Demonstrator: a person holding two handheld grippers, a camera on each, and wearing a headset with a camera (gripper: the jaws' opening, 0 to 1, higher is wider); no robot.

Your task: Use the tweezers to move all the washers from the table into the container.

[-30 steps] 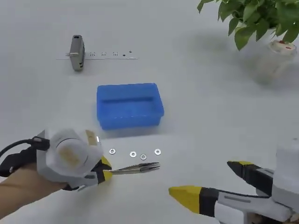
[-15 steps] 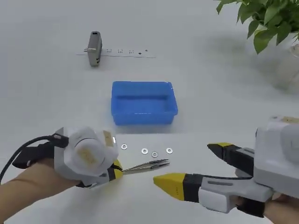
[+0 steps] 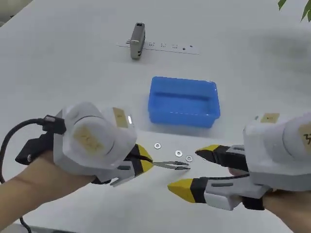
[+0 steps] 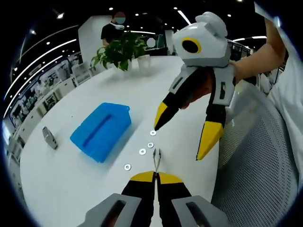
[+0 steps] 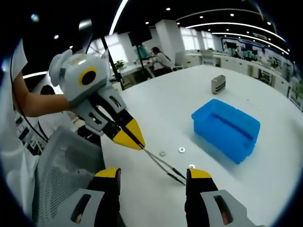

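Note:
My left gripper is shut on the handle end of thin metal tweezers, which point right, just above the table. Several small washers lie in a row just beyond the tweezers' tips, in front of the blue container. My right gripper is open, and the tweezers' tips lie between its two jaws. The left gripper view shows the tweezers, washers, container and right gripper. The right gripper view shows my right gripper, the tweezers, washers and container.
A small metal block stands on a marked strip at the table's far side. A potted plant sits at the far end of the table. A mesh chair is by the near table edge.
The head camera has shifted. My right gripper has closed in from the right, so its open jaws now flank the tweezers' tips. The left gripper still holds the tweezers.

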